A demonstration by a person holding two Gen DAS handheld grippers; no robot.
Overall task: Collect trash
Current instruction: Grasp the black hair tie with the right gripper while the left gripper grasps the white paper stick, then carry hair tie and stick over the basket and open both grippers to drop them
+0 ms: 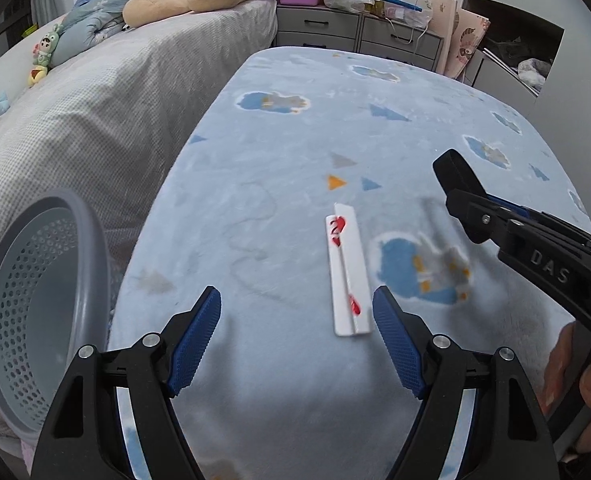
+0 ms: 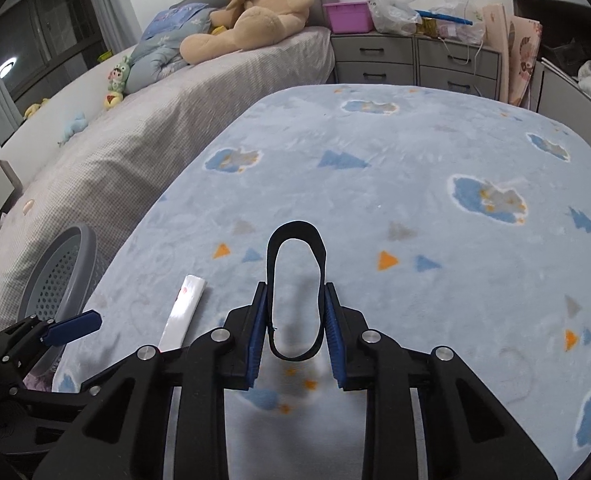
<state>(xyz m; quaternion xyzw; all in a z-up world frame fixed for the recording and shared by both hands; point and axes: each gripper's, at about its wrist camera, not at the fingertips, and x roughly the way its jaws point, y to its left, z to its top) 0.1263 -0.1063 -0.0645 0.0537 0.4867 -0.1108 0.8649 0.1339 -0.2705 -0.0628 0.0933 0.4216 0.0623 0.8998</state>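
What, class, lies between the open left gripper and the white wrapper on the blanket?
Nothing visible. The left gripper hangs open above bare blanket, and the wrapper lies just ahead, by its right finger. The right gripper, shut on a black band, stays off to the side.

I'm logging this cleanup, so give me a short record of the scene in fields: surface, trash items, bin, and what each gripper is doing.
surface: blue patterned blanket
trash held: black loop band, in right gripper
trash lying: white wrapper with red print, flat on blanket
bin: grey perforated basket, at blanket's left edge
left gripper: open, empty, wrapper just ahead
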